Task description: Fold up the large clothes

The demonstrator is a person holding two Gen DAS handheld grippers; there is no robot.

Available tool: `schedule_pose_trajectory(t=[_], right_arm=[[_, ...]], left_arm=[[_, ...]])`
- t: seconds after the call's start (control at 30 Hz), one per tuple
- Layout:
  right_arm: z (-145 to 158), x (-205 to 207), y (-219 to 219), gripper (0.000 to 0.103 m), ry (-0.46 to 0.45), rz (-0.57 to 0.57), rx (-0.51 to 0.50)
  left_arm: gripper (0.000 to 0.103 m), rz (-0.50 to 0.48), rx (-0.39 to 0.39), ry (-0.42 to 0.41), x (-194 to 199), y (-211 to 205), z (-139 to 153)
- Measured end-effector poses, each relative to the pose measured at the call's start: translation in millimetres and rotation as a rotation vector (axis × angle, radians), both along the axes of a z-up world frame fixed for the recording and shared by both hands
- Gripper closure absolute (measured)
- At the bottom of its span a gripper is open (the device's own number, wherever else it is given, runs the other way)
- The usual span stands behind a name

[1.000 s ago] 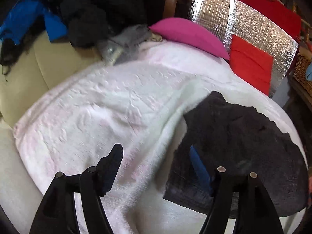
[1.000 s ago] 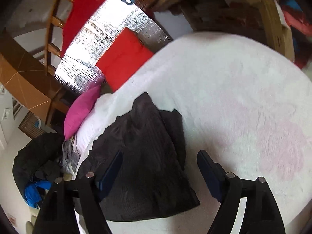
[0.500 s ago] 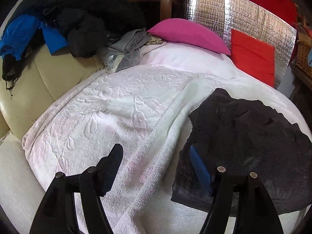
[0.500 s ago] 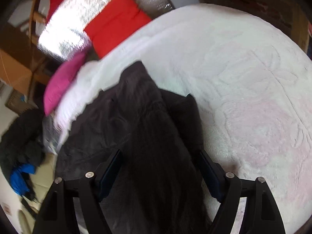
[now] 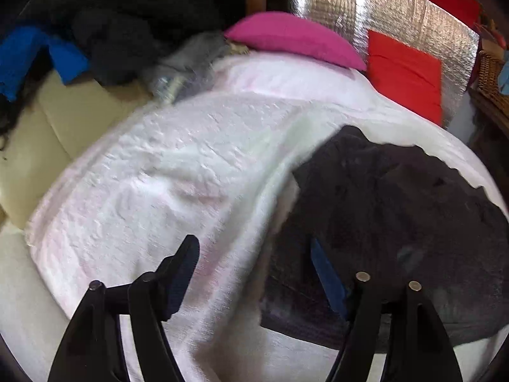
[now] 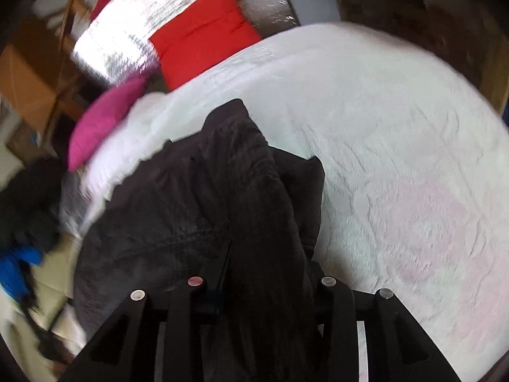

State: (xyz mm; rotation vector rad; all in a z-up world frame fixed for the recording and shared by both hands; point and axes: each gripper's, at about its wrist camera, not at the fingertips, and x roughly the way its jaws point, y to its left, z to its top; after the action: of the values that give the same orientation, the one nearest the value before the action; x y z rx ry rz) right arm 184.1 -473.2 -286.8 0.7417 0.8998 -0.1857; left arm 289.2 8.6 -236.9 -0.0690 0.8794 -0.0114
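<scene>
dark garment point(image 6: 203, 197) bunched between the just-closing right gripper point(image 6: 267, 264) jaws.

The garment point(image 5: 397, 222) lies on the blanket point(image 5: 178, 172) that covers the bed, with two cushions point(image 5: 296, 38) beyond it — one beside the other — and a heap of clothes point(image 5: 105, 31) off to their left.

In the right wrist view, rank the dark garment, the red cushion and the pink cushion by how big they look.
1. Dark garment, much the largest, though it lies nearest the camera, so that inflates it.
2. Red cushion.
3. Pink cushion, smallest, though seen partly edge-on and blurred, so the gap to the red one is unsure.
</scene>
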Motion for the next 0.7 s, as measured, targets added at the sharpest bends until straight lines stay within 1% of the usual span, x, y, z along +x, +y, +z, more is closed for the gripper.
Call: schedule_pose_trajectory(t=[0.03,0.07,0.1,0.17,0.2,0.23,0.27,0.33,0.37,0.43,0.57,0.6,0.63,0.7], right_arm=[[0,-4,-8,0.041,-0.016,-0.012,0.053],[1,-7,-13,0.033,-0.04,-0.022,0.088],[4,-14,-20,0.027,-0.086,-0.041,0.119],[8,-23,-31,0.027,-0.136,-0.064,0.135],[7,-25,-37,0.026,-0.15,-0.07,0.154],[3,-30,-46,0.026,-0.157,-0.078,0.194],[-1,-31,-53,0.026,-0.155,-0.081,0.221],[-9,-36,-66,0.026,-0.147,-0.077,0.281],[-14,-37,-72,0.026,-0.144,-0.066,0.313],[-21,-38,-81,0.026,-0.143,-0.044,0.36],[-31,-32,-88,0.026,-0.128,-0.014,0.397],[-33,-28,-86,0.026,-0.118,-0.002,0.401],[-35,-23,-85,0.026,-0.097,0.012,0.392],[-37,-16,-81,0.026,-0.08,0.035,0.382]], left_arm=[[0.028,-0.016,-0.03,0.016,2,2,-1],[0.028,-0.048,-0.09,0.041,7,5,0],[0.025,-0.074,-0.131,0.06,11,8,0],[0.019,-0.123,-0.242,0.105,24,17,-1],[0.019,-0.125,-0.281,0.119,30,22,-2],[0.019,-0.129,-0.306,0.132,36,25,-4],[0.019,-0.146,-0.354,0.155,45,30,-7],[0.019,-0.165,-0.428,0.19,56,35,-13],[0.019,-0.185,-0.462,0.22,63,37,-17],[0.019,-0.212,-0.484,0.262,75,36,-23],[0.018,-0.27,-0.532,0.365,97,28,-42],[0.016,-0.28,-0.534,0.38,101,25,-45],[0.015,-0.289,-0.529,0.373,102,23,-45],[0.014,-0.33,-0.552,0.377,105,19,-44]])
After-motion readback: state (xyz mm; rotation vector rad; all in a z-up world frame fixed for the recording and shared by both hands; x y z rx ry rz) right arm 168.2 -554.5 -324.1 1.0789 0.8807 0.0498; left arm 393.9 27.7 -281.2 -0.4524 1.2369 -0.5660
